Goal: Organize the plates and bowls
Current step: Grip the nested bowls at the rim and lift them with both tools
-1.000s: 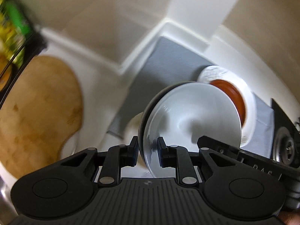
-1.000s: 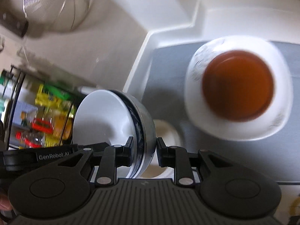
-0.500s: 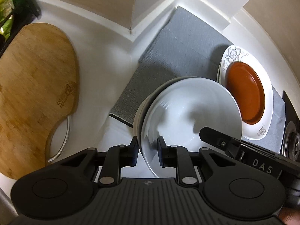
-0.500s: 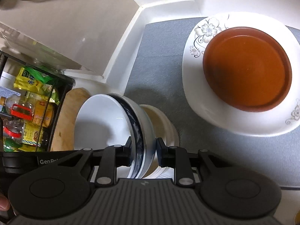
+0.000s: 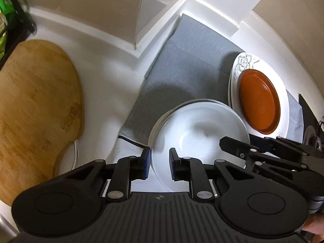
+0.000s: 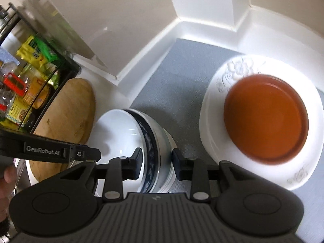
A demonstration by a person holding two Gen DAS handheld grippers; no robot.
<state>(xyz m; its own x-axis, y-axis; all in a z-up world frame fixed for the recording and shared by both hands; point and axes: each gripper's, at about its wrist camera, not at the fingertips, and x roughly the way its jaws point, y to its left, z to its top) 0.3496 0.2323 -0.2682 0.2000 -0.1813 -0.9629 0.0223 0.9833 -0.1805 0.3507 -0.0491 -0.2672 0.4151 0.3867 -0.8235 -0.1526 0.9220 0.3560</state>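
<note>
Bowl (image 5: pixel 199 129): nested on the stack, your left tool (image 5: pixel 160 162) clenching its rim.
Right tool (image 6: pixel 156 161): jaws just opening, released.
Left: withdraw both.

- The white bowl (image 5: pixel 199 133) has come down a lot since a second ago and now sits nested in the bowl stack (image 6: pixel 160 141) on the grey mat (image 5: pixel 182 68).
- Right hand-held gripper (image 6: pixel 156 162) has just been opening, so its pads stand off the rim that's still between them.
- Left hand-held gripper (image 5: pixel 160 163) came down with it.
</note>
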